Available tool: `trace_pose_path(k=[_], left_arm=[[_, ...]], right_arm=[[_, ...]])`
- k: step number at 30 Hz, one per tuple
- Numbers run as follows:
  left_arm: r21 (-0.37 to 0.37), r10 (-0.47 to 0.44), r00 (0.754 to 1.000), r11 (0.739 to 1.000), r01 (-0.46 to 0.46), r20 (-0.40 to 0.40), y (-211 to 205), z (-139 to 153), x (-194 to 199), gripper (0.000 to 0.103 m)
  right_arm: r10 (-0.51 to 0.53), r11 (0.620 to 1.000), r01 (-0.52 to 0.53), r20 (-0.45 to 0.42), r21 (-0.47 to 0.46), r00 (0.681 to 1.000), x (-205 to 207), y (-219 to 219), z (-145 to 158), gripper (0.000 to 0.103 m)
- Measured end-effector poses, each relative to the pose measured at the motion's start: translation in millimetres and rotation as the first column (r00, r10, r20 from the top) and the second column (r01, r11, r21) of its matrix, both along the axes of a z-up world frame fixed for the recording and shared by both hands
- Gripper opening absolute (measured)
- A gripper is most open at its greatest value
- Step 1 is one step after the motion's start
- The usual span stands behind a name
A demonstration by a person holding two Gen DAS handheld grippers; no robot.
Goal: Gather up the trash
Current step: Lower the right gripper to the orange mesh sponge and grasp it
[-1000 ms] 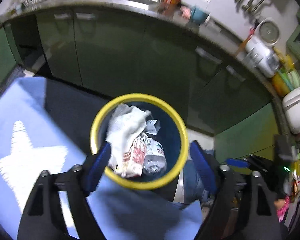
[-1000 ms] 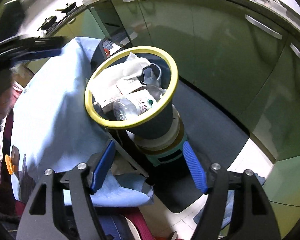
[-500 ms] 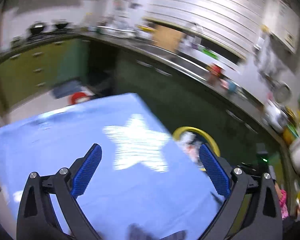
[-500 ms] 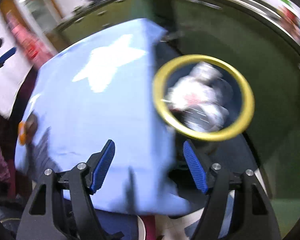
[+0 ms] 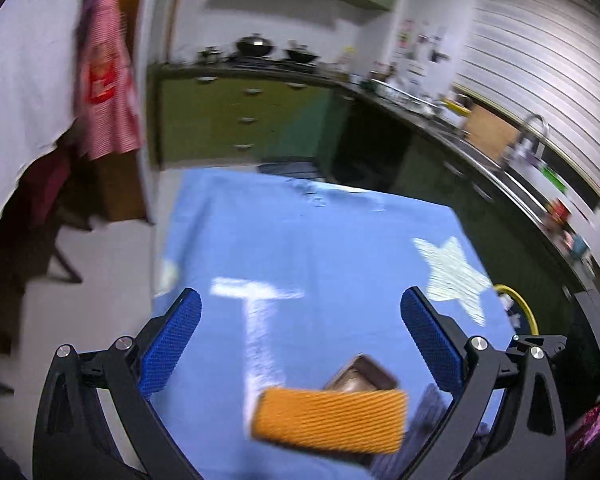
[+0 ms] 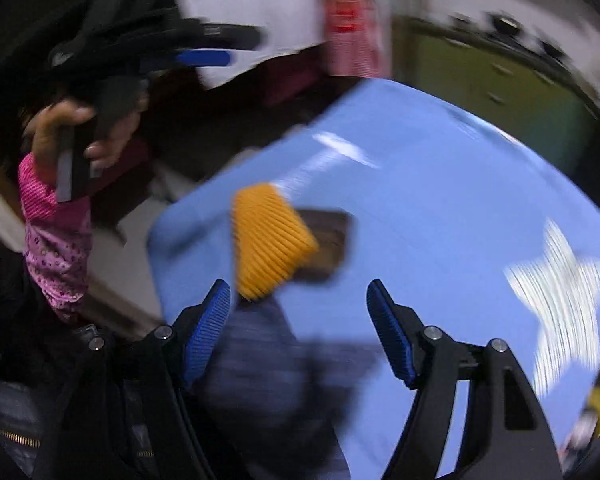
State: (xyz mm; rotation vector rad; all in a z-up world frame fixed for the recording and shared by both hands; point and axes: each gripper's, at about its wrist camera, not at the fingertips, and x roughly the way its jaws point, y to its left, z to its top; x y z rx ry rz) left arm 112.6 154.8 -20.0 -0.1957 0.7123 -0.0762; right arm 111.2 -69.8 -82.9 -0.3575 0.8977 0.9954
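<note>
An orange ribbed pad (image 5: 328, 420) lies near the front edge of the blue tablecloth (image 5: 300, 232), partly covering a small brown box (image 5: 360, 374). My left gripper (image 5: 300, 312) hangs above the cloth just beyond them, jaws wide open with nothing between. The right wrist view, blurred, shows the same orange pad (image 6: 268, 248) and brown box (image 6: 328, 240) just ahead of my open, empty right gripper (image 6: 300, 300). The yellow-rimmed trash bin (image 5: 520, 308) peeks past the table's right edge. The left gripper (image 6: 220, 46) also appears up left, held by a hand (image 6: 76, 132).
A white star (image 5: 456, 272) and a white T mark (image 5: 260, 300) are printed on the cloth. A dark blurred shape (image 6: 260, 384) lies at the table's near edge. Green cabinets (image 5: 240, 120) and a counter with a sink (image 5: 500, 164) line the room. A pink sleeve (image 6: 56, 240) is at the left.
Both views have swung away from the filled bin and across the blue table. The orange pad and brown box have come into view. The left jaws have spread wider.
</note>
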Motion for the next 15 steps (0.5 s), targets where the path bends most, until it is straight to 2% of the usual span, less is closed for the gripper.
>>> trace_pose_path(k=[3,6,11,15], left_arm=[[0.001,0.051,0.999,0.999,-0.051,-0.001,17,-3,-9,0.098],[0.002,0.053,0.999,0.999,-0.053,0.004,19,-1,-16,0.098],[0.03,0.015,1.0,0.999,-0.016,0.002,9,-1,-15,0.098],[0.025,-0.001,1.0,1.0,0.001,-0.005,-2,-2,-9,0.098]], right_arm=[[0.069,0.997,-0.069,-0.027,-0.032,0.997,13,37,-10,0.067],[0.066,0.997,-0.07,-0.089,-0.035,0.994,33,55,-23,0.067],[0.025,1.0,-0.028,-0.185,-0.012,0.982,47,52,-34,0.067],[0.006,0.999,-0.016,-0.205,-0.048,0.979,52,56,-40,0.067]])
